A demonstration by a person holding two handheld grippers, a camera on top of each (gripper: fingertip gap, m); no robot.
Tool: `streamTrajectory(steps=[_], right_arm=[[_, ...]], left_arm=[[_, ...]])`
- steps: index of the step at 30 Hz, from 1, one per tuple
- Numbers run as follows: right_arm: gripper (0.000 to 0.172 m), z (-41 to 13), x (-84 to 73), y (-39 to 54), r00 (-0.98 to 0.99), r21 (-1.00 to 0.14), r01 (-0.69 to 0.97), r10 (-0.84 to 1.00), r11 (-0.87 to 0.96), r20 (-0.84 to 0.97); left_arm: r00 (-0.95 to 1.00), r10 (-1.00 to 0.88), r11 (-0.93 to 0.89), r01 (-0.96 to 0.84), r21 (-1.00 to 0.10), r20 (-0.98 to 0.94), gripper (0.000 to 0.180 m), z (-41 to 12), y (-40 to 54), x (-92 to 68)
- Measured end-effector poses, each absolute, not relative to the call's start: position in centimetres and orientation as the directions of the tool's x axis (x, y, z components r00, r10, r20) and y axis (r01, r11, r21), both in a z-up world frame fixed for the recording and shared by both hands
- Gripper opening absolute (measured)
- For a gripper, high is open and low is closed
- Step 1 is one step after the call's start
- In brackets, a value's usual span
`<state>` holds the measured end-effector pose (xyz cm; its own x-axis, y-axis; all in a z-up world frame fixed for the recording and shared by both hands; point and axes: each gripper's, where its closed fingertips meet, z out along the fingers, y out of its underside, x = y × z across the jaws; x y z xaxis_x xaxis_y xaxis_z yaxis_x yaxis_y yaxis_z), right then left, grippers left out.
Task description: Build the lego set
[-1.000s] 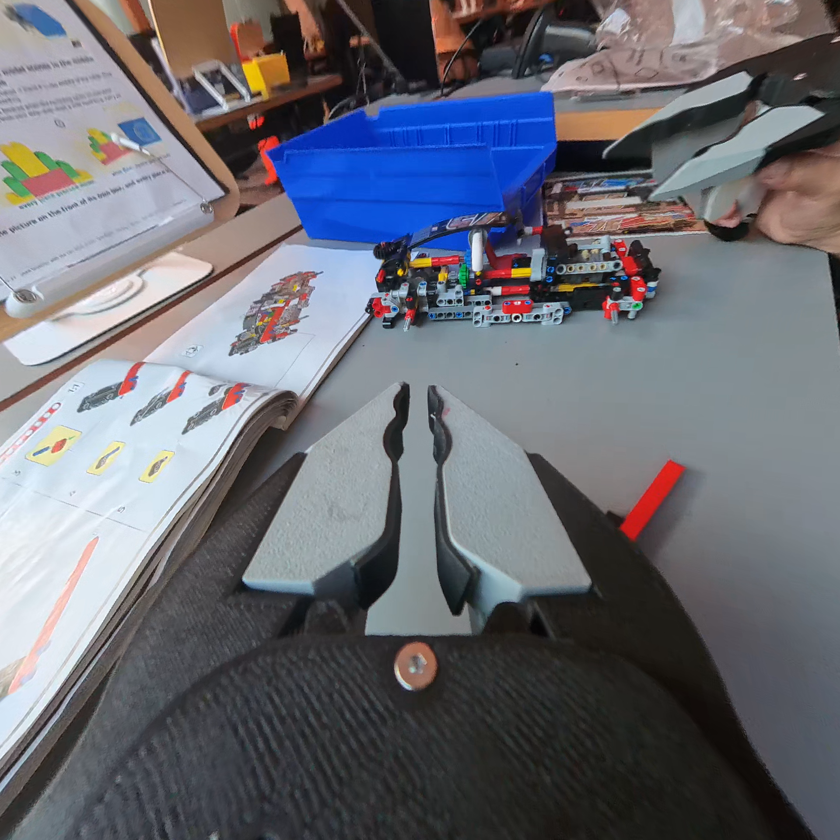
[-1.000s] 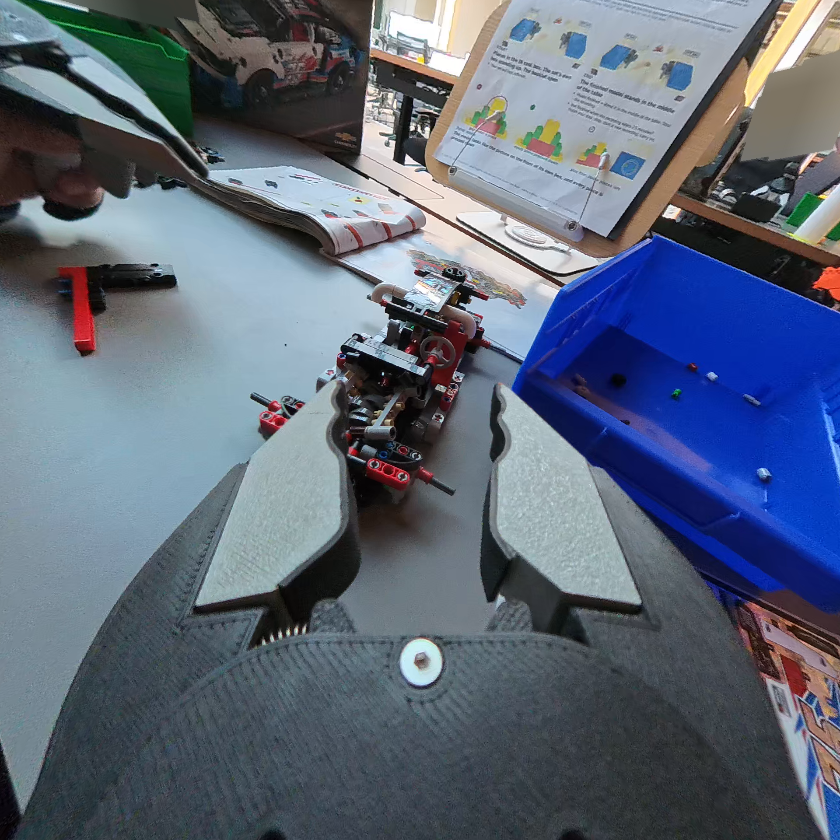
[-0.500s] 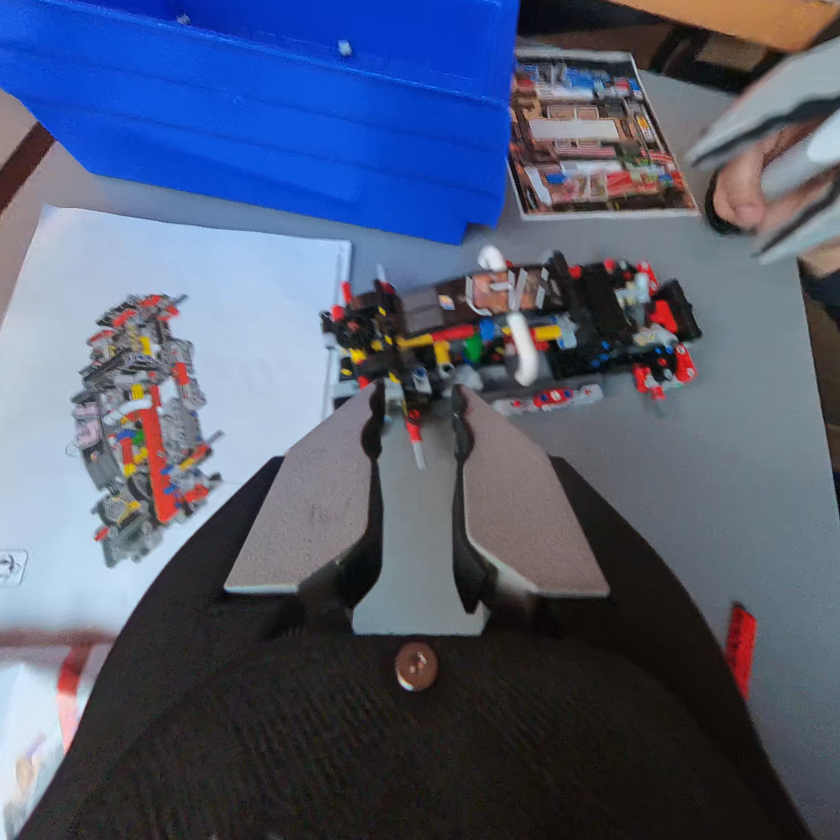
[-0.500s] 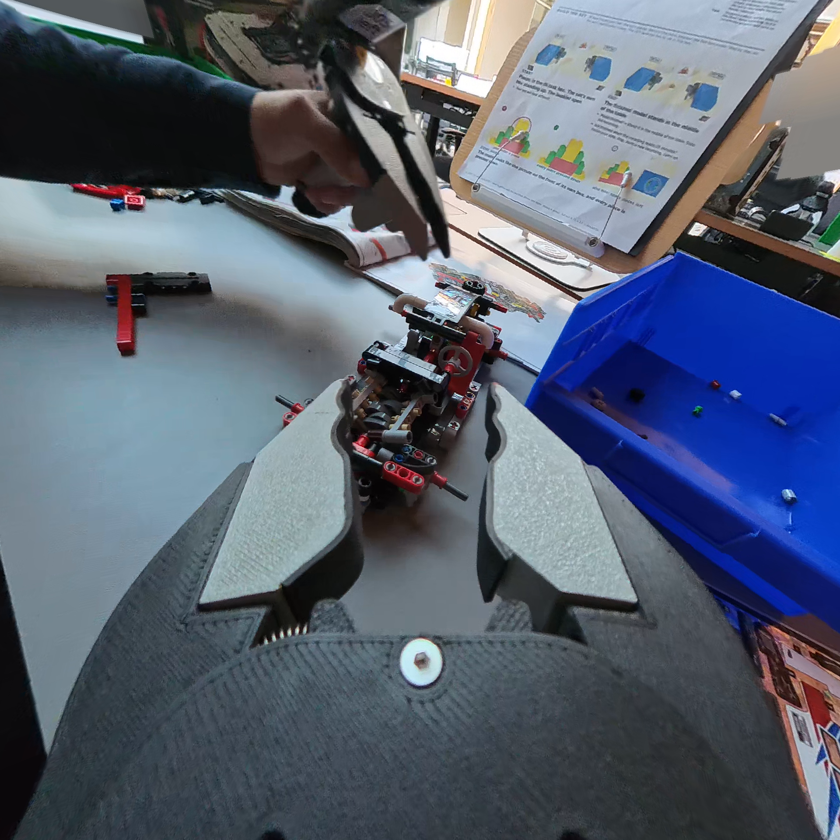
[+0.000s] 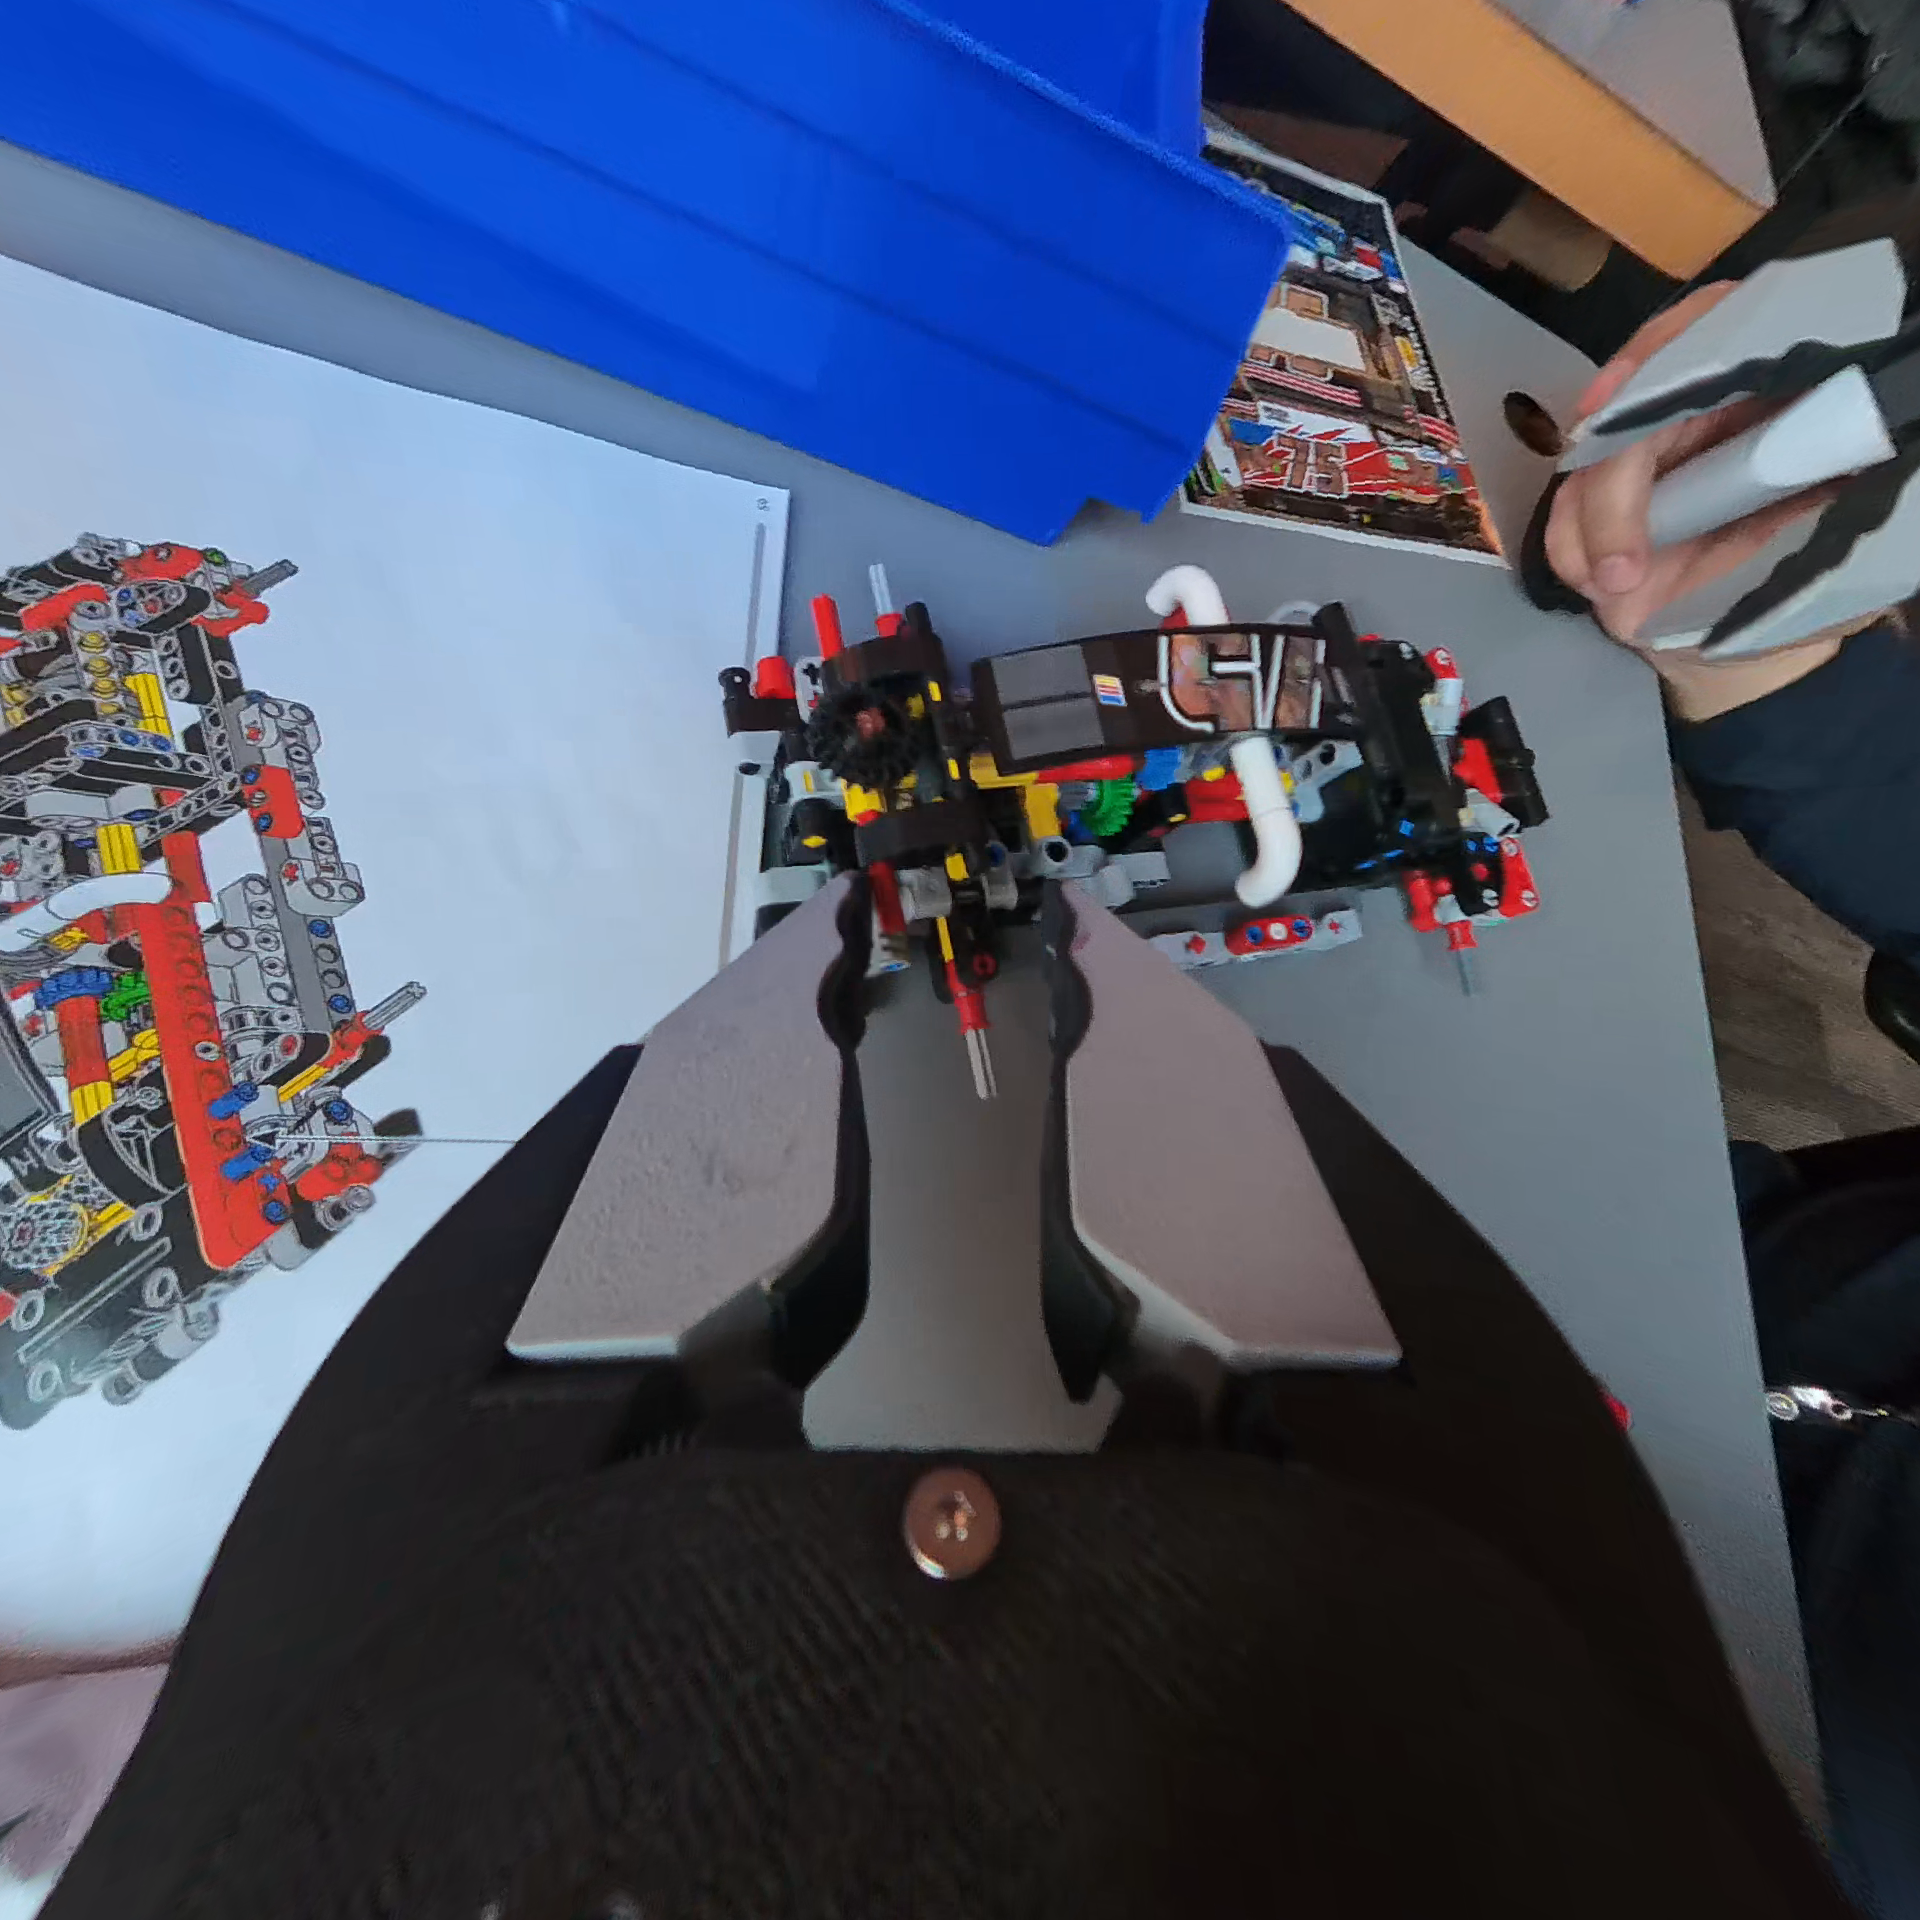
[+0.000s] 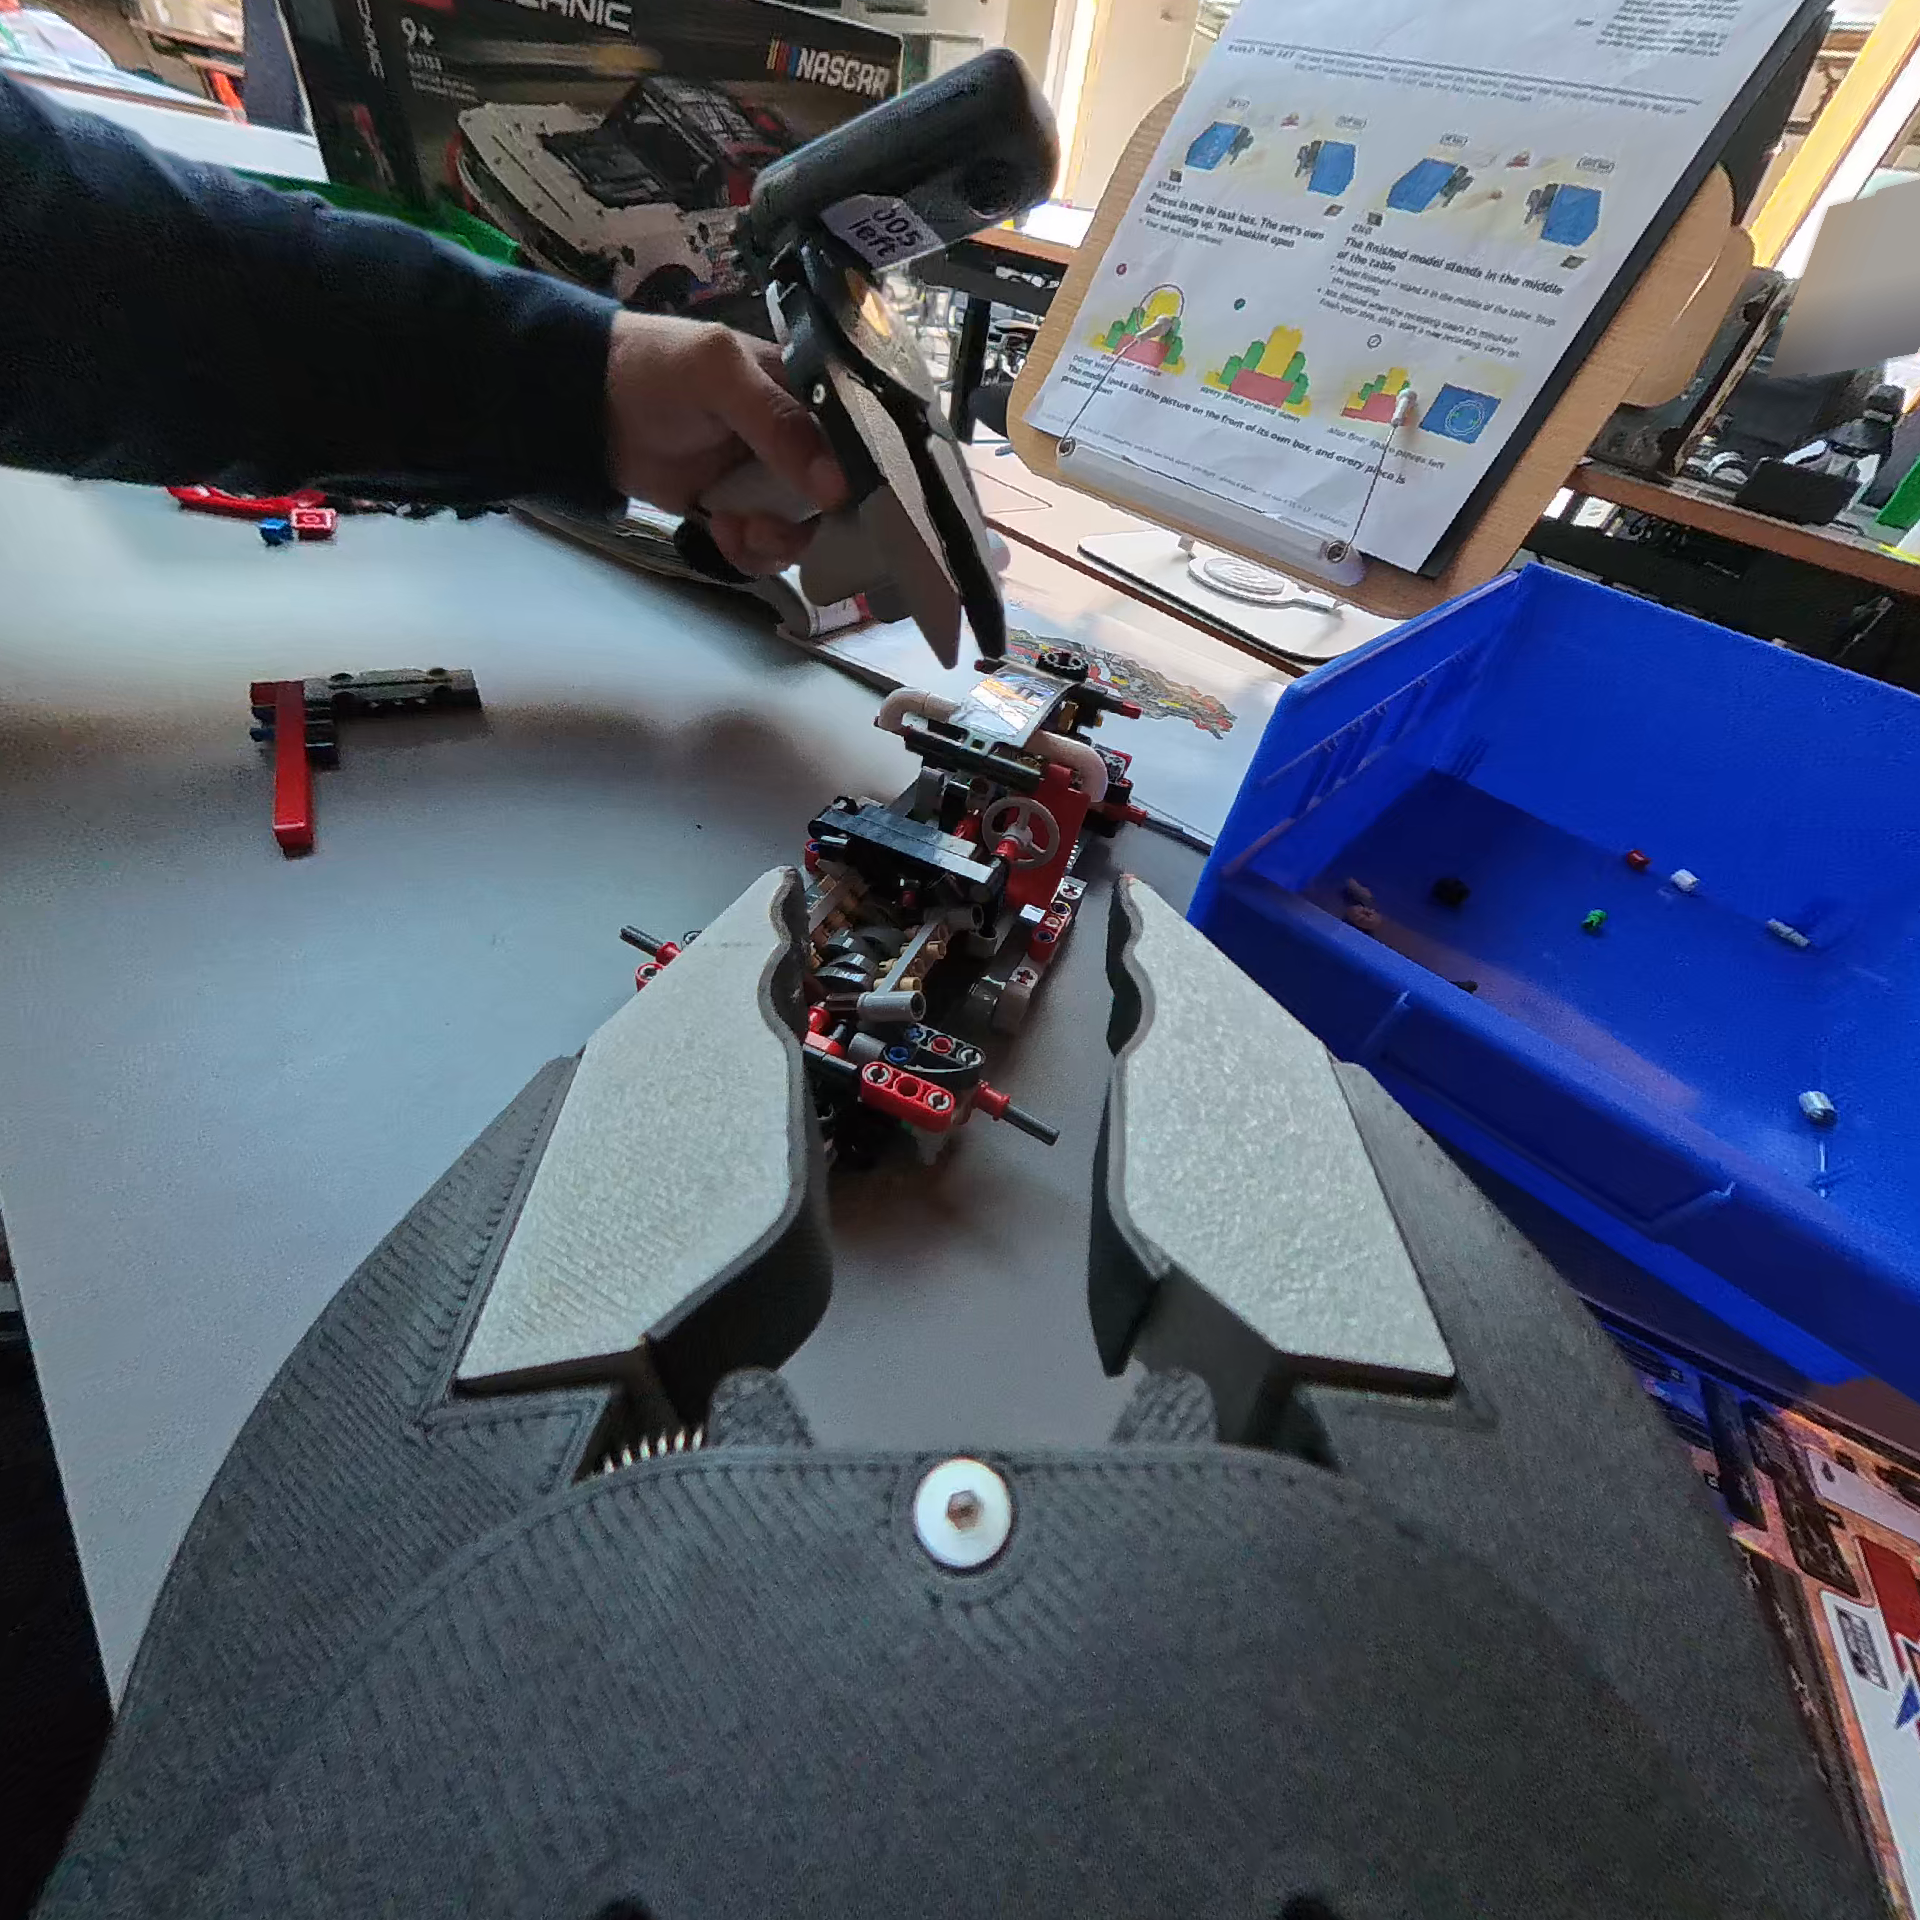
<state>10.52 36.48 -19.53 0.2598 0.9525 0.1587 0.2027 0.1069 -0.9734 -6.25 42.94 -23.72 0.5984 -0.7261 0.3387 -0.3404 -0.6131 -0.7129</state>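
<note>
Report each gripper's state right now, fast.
Left tongs: open, holding nothing, poised over the multicoloured plastic brick-built car chassis.
Right tongs: open, holding nothing, at its other end.

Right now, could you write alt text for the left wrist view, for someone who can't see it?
An open grey tool points down at one end of a half-built toy car on a grey table, between an open instruction booklet and a blue bin.

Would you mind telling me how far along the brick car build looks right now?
Done: the car chassis stands assembled on the grey table, steering wheel and white pipes fitted. In hand: nothing gripped; the left tongs hover open over its front end, the right tongs open around its rear. Left: no wheels or body; a red-and-black subassembly lies apart, small pieces remain in the blue bin.
</note>
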Motion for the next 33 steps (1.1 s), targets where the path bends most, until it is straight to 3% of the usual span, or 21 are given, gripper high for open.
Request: streamTrajectory(steps=[9, 20, 25, 33], right_arm=[[0.055, -19.6, 10.5, 36.4, 0.249, -0.976, 0.197, 0.959, 0.090, 0.138], [0.055, -19.4, 10.4, 36.0, 0.223, -0.980, 0.181, 0.967, 0.087, 0.127], [0.054, -18.8, 10.8, 36.3, 0.247, -0.986, 0.147, 0.962, 0.083, 0.118], [0.055, -19.0, 11.0, 36.9, 0.273, -0.987, 0.149, 0.957, 0.058, 0.098]], left_arm=[[0.555, -0.765, -0.575, -0.362, -0.734, 0.326, 0.023, -23.9, 38.4, -5.2], [0.366, -0.860, -0.488, -0.388, -0.782, 0.356, 0.030, -21.9, 27.2, -5.3], [0.480, -0.821, -0.523, -0.413, -0.746, 0.309, 0.037, -22.6, 28.8, -7.1], [0.524, -0.843, -0.412, -0.485, -0.771, 0.121, 0.050, -23.9, 36.4, -7.6]])
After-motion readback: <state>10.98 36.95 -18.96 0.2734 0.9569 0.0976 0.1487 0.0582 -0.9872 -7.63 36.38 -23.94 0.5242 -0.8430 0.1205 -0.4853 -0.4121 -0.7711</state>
